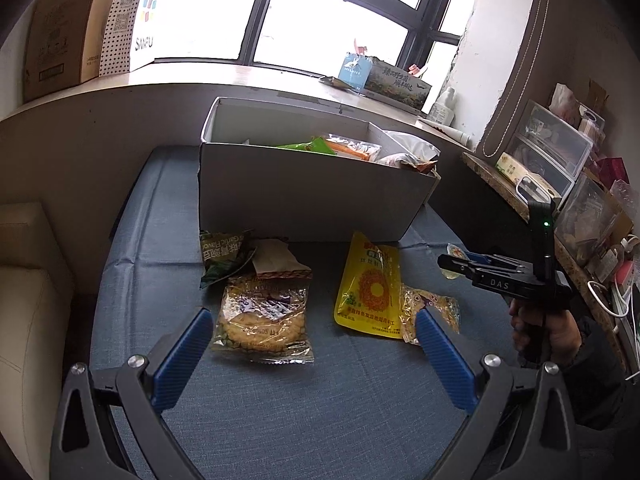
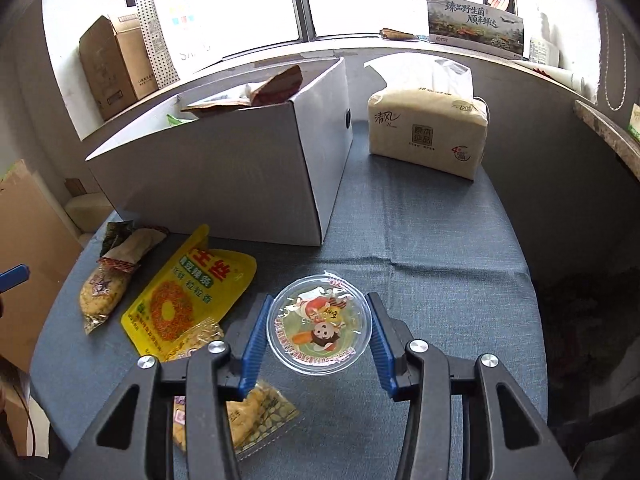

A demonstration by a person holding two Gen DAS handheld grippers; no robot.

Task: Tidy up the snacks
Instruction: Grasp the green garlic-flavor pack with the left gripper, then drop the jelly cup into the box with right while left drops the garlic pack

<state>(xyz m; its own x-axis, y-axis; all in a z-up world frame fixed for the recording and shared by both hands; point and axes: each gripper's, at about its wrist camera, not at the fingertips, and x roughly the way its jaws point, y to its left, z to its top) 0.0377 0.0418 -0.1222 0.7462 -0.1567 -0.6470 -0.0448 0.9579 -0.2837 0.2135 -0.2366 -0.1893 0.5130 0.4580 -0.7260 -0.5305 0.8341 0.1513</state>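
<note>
A clear round jelly cup point(image 2: 320, 328) with a cartoon lid sits on the blue tablecloth point(image 2: 420, 248), and my right gripper point(image 2: 319, 300) is shut on it, a blue pad against each side of its rim. The left wrist view shows that gripper point(image 1: 452, 262) at the right, held by a hand. My left gripper point(image 1: 314, 316) is open just above the cloth, with nothing between its fingers. A clear cookie pack point(image 1: 262, 316) lies by its left finger and a yellow pouch point(image 1: 370, 288) by its right. Behind stands a white box point(image 1: 304, 196) holding several snacks.
A green packet point(image 1: 222, 256) and a brown packet point(image 1: 276, 262) lie in front of the box. A small yellow snack bag point(image 2: 256, 412) lies under my right gripper's left finger. A tissue pack point(image 2: 428, 128) stands right of the box. A cluttered shelf point(image 1: 560, 168) lines the right side.
</note>
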